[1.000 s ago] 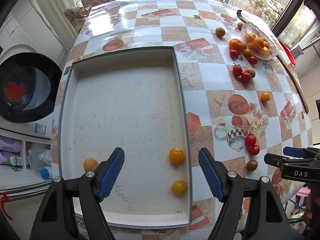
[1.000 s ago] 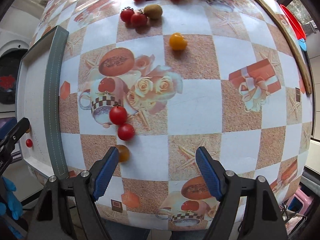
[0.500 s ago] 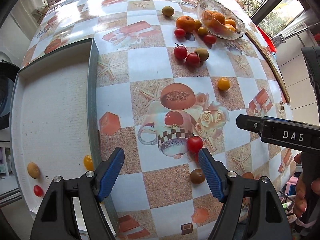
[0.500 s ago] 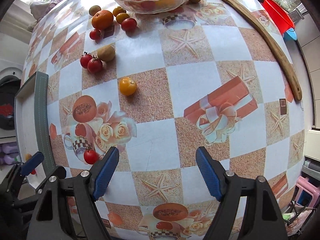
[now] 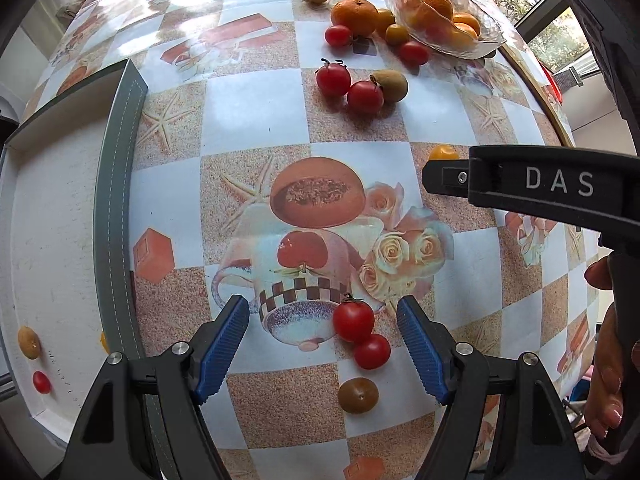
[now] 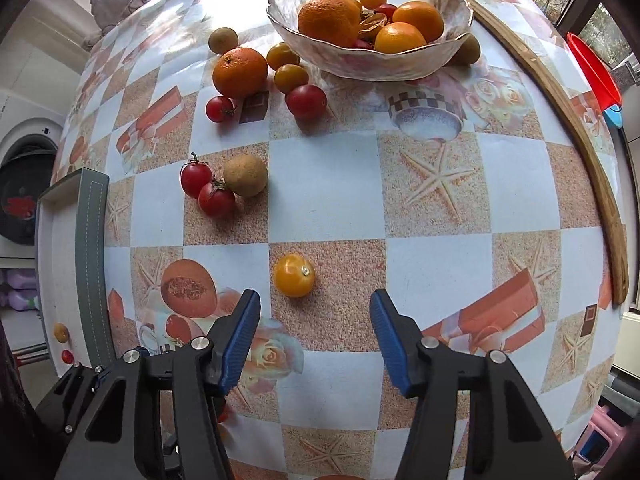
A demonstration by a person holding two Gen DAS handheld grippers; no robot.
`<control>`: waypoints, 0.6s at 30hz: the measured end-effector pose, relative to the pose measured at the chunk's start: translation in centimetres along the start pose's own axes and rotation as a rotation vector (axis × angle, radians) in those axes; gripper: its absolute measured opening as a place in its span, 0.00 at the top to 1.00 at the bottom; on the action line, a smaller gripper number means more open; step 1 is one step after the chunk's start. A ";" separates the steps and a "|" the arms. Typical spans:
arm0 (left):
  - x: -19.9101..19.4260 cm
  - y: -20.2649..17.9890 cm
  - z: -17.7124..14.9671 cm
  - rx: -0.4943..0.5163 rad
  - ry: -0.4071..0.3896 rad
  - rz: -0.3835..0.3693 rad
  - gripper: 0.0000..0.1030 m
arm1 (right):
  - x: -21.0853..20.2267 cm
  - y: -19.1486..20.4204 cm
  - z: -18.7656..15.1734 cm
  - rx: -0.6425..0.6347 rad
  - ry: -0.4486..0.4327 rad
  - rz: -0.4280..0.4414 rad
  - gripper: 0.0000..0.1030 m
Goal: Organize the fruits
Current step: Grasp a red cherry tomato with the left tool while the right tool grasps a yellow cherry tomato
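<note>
The left hand-held gripper points down at the worktop with its blue jaws spread wide and gripping nothing; a red cherry tomato lies on the cloth between them, clear of both pads, with a second red tomato touching it and a brownish tomato just nearer the camera. The right hand-held gripper also points down, its jaws closing and empty, and a yellow tomato sits just beyond the fingertips, not touched by either pad. To the left of both grippers lies a white tray with a grey stitched rim, holding a small yellow fruit and a small red one near its close end. Farther out on the checked cloth, two red tomatoes rest against a brown kiwi-like fruit. Beyond them an orange and several small tomatoes stand beside a glass bowl filled with oranges.
</note>
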State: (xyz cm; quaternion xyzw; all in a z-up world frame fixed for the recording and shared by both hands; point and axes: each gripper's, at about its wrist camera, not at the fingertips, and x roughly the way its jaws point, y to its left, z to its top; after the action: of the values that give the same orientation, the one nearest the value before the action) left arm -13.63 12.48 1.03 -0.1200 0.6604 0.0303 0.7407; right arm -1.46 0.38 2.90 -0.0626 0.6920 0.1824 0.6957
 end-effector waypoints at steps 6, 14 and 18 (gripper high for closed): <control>0.6 -0.6 0.1 0.018 0.007 0.052 0.36 | 1.2 3.1 1.3 -0.043 -0.025 -0.031 0.55; 0.1 -1.2 0.0 0.057 -0.010 -0.015 0.79 | 0.7 2.7 0.6 -0.027 -0.026 0.019 0.78; -0.7 -0.3 -0.4 0.018 -0.016 -0.085 0.79 | -0.4 1.8 -0.5 -0.008 -0.027 0.039 0.79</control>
State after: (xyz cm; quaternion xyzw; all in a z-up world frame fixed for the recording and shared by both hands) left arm -14.08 12.22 1.69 -0.1411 0.6490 -0.0062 0.7476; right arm -2.59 1.84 3.57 -0.0496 0.6828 0.1995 0.7011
